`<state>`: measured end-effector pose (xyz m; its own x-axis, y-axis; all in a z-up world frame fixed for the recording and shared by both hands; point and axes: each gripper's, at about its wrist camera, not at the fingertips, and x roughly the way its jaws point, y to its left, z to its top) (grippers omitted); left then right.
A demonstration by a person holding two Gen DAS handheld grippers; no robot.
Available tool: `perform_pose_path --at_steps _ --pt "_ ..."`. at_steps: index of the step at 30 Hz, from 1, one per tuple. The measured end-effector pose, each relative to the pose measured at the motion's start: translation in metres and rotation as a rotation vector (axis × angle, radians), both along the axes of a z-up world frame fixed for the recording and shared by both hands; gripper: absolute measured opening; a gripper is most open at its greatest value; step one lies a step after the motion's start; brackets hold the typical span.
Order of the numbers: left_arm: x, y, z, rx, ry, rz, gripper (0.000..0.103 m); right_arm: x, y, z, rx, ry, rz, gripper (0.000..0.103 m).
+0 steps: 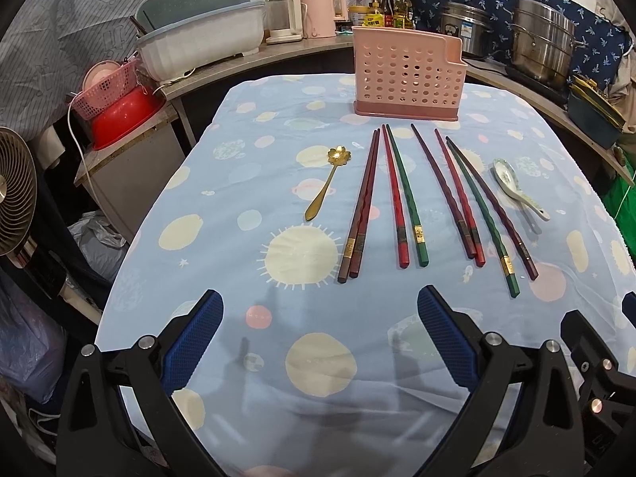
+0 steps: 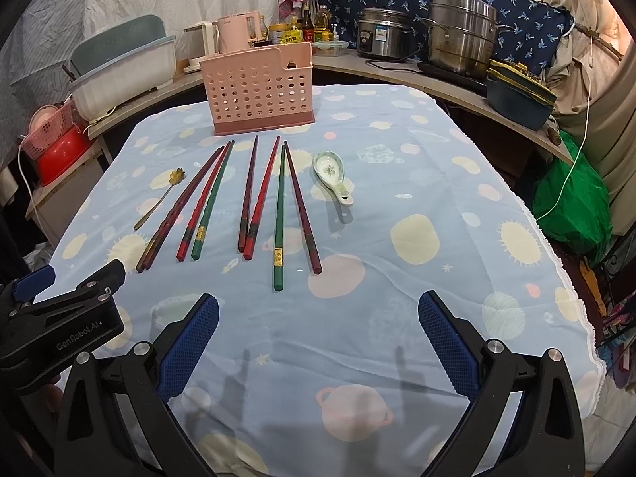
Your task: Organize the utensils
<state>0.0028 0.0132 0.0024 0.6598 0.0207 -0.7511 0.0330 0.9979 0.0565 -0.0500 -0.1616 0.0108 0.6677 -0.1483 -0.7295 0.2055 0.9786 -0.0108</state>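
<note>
Cut off at the bottom of both frames: the black gripper bodies, with only the blue-padded fingers fully seen. Interior of the pink perforated holder (image 1: 407, 71) hidden behind its front wall; contents impossible to tell. Handle end of the ceramic spoon (image 1: 518, 192) small and partly lost in its own shadow. Labels on the bottles along the top edge too blurred to read.

Laid in a row mid-frame on the blue planet-print tablecloth (image 1: 278, 159): eight chopsticks (image 1: 401, 198) in four loose pairs, brown, red, green and dark maroon, tips toward the holder, gold bands near the thick ends. Left of them, a gold flower-bowled spoon (image 1: 324, 187); right of them, the white patterned ceramic spoon. Holder upright at the upper centre, just beyond the tips.

Left gripper (image 1: 320, 310) spread wide, empty, low in frame. Right gripper (image 2: 318, 312) likewise spread wide and empty.

Seen only from the right wrist: the left gripper's side at the lower left, and a green bag (image 2: 572, 194) at the right edge. Only from the left wrist: a fan (image 1: 16, 194) at the left edge.
</note>
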Motion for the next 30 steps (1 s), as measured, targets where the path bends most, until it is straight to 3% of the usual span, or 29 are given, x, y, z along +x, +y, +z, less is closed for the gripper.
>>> perform_pose_path --at_steps 30 --pt "0.088 0.03 -0.018 -0.021 0.05 0.052 0.094 0.087 -0.035 -0.008 0.013 0.007 -0.046 0.096"
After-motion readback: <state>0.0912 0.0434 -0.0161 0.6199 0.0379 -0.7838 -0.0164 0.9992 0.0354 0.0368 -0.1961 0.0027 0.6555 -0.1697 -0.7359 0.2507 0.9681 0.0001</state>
